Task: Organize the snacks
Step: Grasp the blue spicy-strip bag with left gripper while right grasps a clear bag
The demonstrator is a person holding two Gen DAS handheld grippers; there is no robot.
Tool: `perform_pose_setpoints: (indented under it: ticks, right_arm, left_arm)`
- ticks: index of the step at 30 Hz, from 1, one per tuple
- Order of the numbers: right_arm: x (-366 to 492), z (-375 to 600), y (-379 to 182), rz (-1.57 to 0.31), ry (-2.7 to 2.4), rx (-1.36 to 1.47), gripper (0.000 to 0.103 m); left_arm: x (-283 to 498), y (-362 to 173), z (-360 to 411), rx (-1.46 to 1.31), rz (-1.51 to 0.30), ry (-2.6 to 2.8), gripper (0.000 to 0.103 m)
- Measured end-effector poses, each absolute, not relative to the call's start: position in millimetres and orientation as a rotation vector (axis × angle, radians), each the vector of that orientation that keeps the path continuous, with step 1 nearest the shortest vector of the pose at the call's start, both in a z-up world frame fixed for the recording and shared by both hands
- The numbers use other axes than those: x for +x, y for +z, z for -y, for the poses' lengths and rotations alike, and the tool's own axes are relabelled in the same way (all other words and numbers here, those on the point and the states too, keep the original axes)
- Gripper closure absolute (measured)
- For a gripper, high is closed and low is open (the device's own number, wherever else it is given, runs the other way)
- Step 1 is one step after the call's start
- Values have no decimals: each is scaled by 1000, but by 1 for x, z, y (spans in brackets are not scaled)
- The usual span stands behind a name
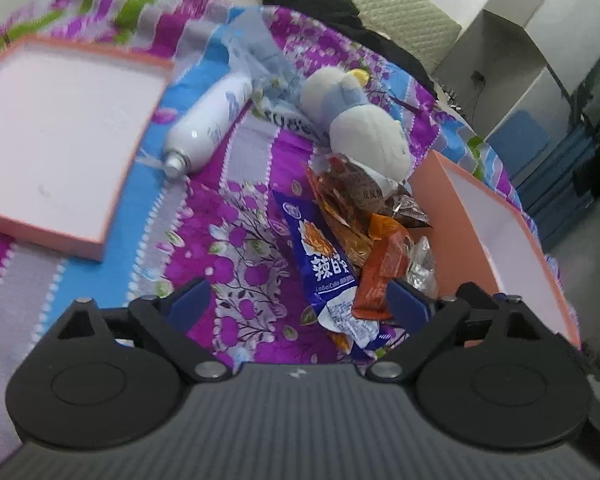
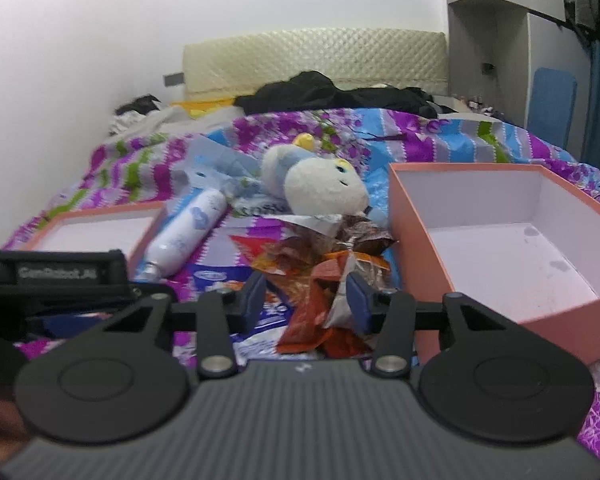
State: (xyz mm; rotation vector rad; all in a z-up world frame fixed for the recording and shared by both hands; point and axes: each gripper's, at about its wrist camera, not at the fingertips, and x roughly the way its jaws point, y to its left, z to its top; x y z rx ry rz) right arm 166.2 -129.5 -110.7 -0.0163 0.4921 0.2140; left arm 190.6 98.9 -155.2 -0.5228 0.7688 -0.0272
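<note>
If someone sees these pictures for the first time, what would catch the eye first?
Probably the heap of snack packets in the middle of the loud purple flowered bedspread, with a grey plush toy lying just behind it. Next, the deep pink box, empty, right of the heap, and its shallow lid to the left beside a white bottle.

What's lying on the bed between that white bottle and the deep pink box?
A heap of snack packets and a plush toy lie between the white bottle and the deep pink box; the right wrist view shows it best.
</note>
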Motion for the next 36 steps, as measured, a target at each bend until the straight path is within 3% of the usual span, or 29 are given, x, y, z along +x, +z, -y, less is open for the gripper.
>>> perform_pose_setpoints:
  ticks: [16, 20, 26, 30, 36]
  right_arm:
    - [241, 123, -163, -570, 55, -79, 55]
    - [249, 122, -170, -582, 43, -117, 49]
    - [256, 123, -179, -619, 55, -138, 51]
    - [256, 123, -184, -631, 77, -170, 53]
    - [254, 127, -181, -642, 103, -146, 59]
  left_arm:
    - [265, -218, -89, -661, -856, -80, 21]
    - [277, -223, -82, -661, -862, -103, 27]
    - [289, -238, -76, -697, -887, -126, 41]
    - [289, -241, -72, -703, -896, -134, 58]
    - [284, -233, -72, -699, -883, -151, 76]
